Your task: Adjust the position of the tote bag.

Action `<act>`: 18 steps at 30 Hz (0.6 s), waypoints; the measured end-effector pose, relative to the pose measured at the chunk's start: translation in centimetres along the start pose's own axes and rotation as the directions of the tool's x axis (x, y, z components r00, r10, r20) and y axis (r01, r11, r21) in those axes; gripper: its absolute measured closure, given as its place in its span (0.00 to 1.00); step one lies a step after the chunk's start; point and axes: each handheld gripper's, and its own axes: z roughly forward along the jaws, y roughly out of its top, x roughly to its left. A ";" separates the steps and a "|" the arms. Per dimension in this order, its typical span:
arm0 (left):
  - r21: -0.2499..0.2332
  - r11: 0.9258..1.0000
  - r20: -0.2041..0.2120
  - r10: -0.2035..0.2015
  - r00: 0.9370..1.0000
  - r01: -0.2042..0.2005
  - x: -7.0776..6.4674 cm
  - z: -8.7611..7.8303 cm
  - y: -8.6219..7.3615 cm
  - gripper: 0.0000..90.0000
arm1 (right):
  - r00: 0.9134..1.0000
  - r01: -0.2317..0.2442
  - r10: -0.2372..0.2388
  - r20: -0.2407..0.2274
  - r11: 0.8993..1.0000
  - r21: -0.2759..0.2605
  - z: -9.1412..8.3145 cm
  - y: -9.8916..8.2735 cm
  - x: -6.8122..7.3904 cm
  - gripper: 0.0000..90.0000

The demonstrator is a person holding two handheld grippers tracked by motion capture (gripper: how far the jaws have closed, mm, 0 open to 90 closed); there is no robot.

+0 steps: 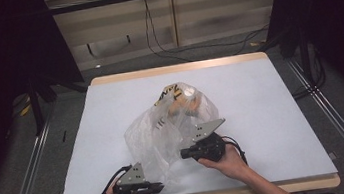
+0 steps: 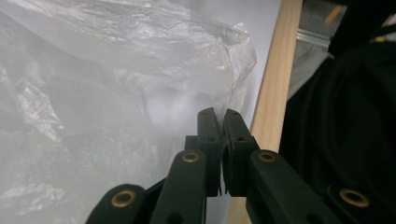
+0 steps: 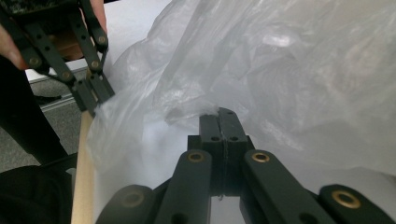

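A crumpled clear plastic bag [image 1: 158,139] lies in the middle of the white-covered table [image 1: 272,104]. Inside its far end sit a yellow-and-black packet and some orange items [image 1: 181,103]. My left gripper [image 1: 160,185] is at the near edge of the table, pointing right, shut on the bag's near rim. In the left gripper view the film [image 2: 116,70] runs down into the closed jaws of the left gripper [image 2: 218,114]. My right gripper [image 1: 183,153] points left and is shut on another fold of the bag [image 3: 303,70], at the right gripper's tips [image 3: 219,112]. The left gripper [image 3: 95,100] pinches the rim farther off.
The table's wooden edge [image 2: 273,93] runs just beside the left gripper. Dark frame posts and cables [image 1: 204,47] lie on the floor beyond the far edge. A person's dark clothing [image 2: 345,130] is close behind the near edge.
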 end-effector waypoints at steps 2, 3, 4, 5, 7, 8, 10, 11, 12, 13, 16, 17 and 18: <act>-0.026 1.000 -0.017 -0.012 1.000 0.012 0.2 -0.6 -0.1 0.99 | 1.000 0.001 -0.001 -0.001 1.000 -0.008 -0.2 0.1 0.0 1.00; -0.045 0.999 -0.013 -0.024 1.000 0.024 0.4 -0.8 -0.2 0.99 | 1.000 0.001 -0.001 -0.001 1.000 -0.011 -0.4 0.2 0.1 1.00; -0.060 0.998 -0.020 -0.030 0.999 0.028 0.4 -1.1 -0.2 0.99 | 1.000 0.002 -0.002 0.002 1.000 -0.016 -0.5 0.3 0.1 1.00; -0.071 0.997 -0.024 -0.034 0.999 0.032 0.5 -1.3 -0.2 0.99 | 1.000 0.002 -0.002 0.002 1.000 -0.021 -0.7 0.4 0.1 1.00; -0.105 0.994 -0.028 -0.043 0.999 0.040 0.6 -1.6 -0.2 0.99 | 1.000 0.009 -0.009 0.004 0.999 -0.036 -0.9 0.5 0.1 1.00; -0.114 0.993 -0.031 -0.046 0.998 0.042 0.6 -1.8 -0.1 0.99 | 1.000 0.008 -0.007 0.006 0.999 -0.042 -1.1 0.6 0.1 1.00; -0.127 0.991 -0.039 -0.037 0.999 0.032 0.7 -2.1 0.1 0.99 | 1.000 0.006 -0.006 0.011 0.999 -0.047 -1.3 0.7 0.0 1.00; -0.143 0.989 -0.039 -0.047 0.998 0.041 0.6 -2.2 0.1 0.99 | 1.000 0.007 -0.006 0.010 0.999 -0.053 -1.4 0.8 0.0 1.00; -0.151 0.988 -0.045 -0.042 0.998 0.035 0.7 -2.3 0.1 0.99 | 1.000 0.007 -0.007 0.009 0.998 -0.057 -1.5 0.8 0.0 1.00; -0.162 0.986 -0.042 -0.046 0.998 0.039 0.6 -2.5 0.1 0.99 | 1.000 0.009 -0.008 0.012 0.998 -0.061 -1.6 0.9 0.0 1.00; -0.189 0.981 -0.047 -0.048 0.998 0.039 0.5 -2.8 0.2 0.99 | 1.000 0.012 -0.011 0.006 0.997 -0.076 -1.9 1.2 0.1 1.00; -0.194 0.980 -0.054 -0.044 0.998 0.033 0.5 -2.9 0.3 0.99 | 1.000 0.013 -0.012 0.005 0.997 -0.082 -1.9 1.3 0.2 1.00; -0.202 0.979 -0.064 -0.043 0.997 0.029 0.5 -3.1 0.4 0.99 | 1.000 0.017 -0.017 0.003 0.996 -0.086 -2.0 1.5 0.3 1.00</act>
